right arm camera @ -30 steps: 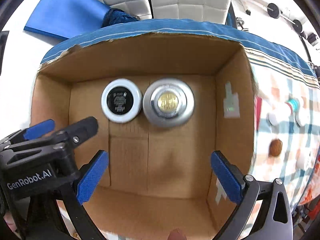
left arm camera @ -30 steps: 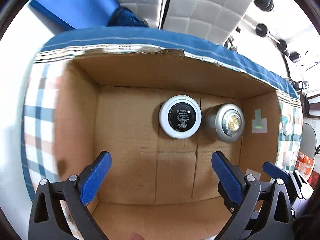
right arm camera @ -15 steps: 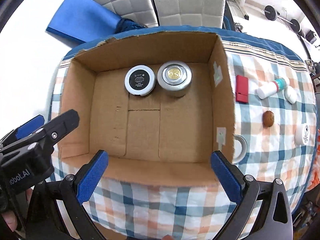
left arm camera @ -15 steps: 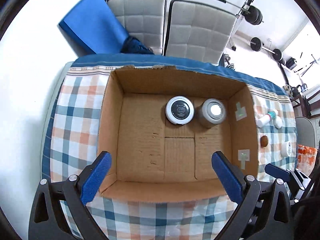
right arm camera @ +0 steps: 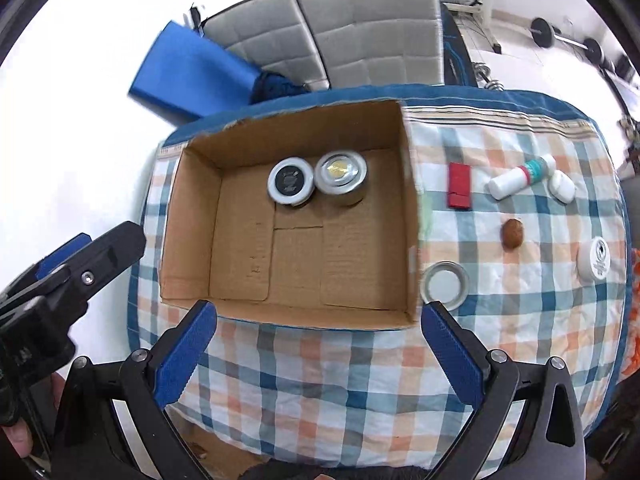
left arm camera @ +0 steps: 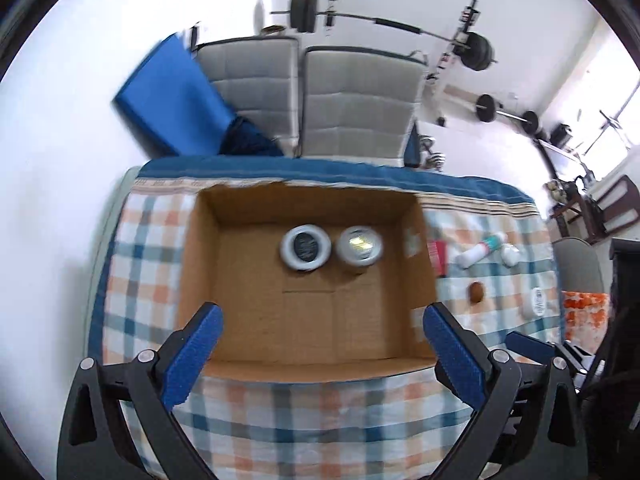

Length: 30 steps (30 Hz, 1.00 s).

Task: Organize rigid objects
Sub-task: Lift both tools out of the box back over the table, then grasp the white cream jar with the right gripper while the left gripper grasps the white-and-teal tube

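An open cardboard box (right arm camera: pixel 192 216) (left arm camera: pixel 196 264) stands on the checked cloth. Inside at the back sit a white-rimmed black jar (right arm camera: pixel 290 180) (left arm camera: pixel 305 247) and a silver tin (right arm camera: pixel 341 172) (left arm camera: pixel 359 245), side by side. To the right of the box lie a red block (right arm camera: pixel 459 185), a white bottle with a teal band (right arm camera: pixel 520 176), a small white piece (right arm camera: pixel 561 186), a brown nut-like piece (right arm camera: pixel 512 233), a white round jar (right arm camera: pixel 597 259) and a silver ring lid (right arm camera: pixel 445 284). My left gripper (left arm camera: pixel 320 354) and right gripper (right arm camera: pixel 318 354) are open and empty, high above the box's near edge.
Two grey padded chairs (right arm camera: pixel 360 28) and a blue mat (right arm camera: pixel 188 76) stand behind the table. Barbells (left arm camera: pixel 384 24) lie on the floor beyond. The left gripper's body (right arm camera: pixel 60 280) shows at the left of the right wrist view. An orange patterned item (left arm camera: pixel 584 312) is at the far right.
Both grippers have pulled up and back out of the box, so the whole box and table now show. The jar and tin stay in place. Both stay open.
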{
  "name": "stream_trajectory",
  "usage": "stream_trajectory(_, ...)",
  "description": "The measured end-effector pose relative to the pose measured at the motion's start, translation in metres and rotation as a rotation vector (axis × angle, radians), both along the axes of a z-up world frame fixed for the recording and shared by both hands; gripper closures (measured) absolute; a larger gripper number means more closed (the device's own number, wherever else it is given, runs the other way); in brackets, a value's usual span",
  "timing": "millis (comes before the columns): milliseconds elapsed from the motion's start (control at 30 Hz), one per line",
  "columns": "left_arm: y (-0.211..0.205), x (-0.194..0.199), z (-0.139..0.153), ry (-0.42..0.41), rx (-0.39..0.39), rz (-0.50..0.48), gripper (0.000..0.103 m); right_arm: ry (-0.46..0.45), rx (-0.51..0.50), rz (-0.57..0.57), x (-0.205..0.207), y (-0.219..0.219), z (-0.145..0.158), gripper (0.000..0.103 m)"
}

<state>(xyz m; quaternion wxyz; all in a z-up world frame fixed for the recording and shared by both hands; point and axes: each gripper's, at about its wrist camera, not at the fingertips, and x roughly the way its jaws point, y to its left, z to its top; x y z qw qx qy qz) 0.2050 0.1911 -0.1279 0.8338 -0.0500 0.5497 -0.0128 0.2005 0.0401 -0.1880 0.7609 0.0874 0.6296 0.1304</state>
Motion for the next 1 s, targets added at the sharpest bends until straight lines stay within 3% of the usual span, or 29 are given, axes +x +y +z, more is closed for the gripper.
stream_trajectory(200,-0.085,0.031,-0.007,0.009,-0.032,-0.099,0.000,0.008,-0.001,-0.131,0.008,-0.092,0.006,0.000)
stream_trajectory(433,-0.197,0.071,-0.058,0.083,0.016,-0.251,0.000,0.070,-0.113,-0.329,0.022,-0.232,-0.023,0.000)
stream_trajectory(567,-0.252,0.095,-0.103,0.165,0.035,-0.298,0.000,0.140,-0.172,-0.415,0.033,-0.305,-0.060,0.000)
stream_trajectory(733,-0.300,0.128,-0.157,0.230,0.105,-0.360,0.000,0.254,-0.166,-0.475,0.049,-0.359,-0.123,0.000)
stream_trajectory(833,-0.321,0.144,-0.192,0.284,0.163,-0.379,0.000,0.300,-0.183,-0.502,0.064,-0.378,-0.160,0.000)
stream_trajectory(933,-0.328,0.154,-0.218,0.334,0.172,-0.383,0.000,0.352,-0.168,-0.506,0.076,-0.388,-0.194,0.001)
stream_trajectory(1000,-0.333,0.158,-0.229,0.354,0.180,-0.392,0.000,0.391,-0.162,-0.501,0.082,-0.392,-0.213,0.012)
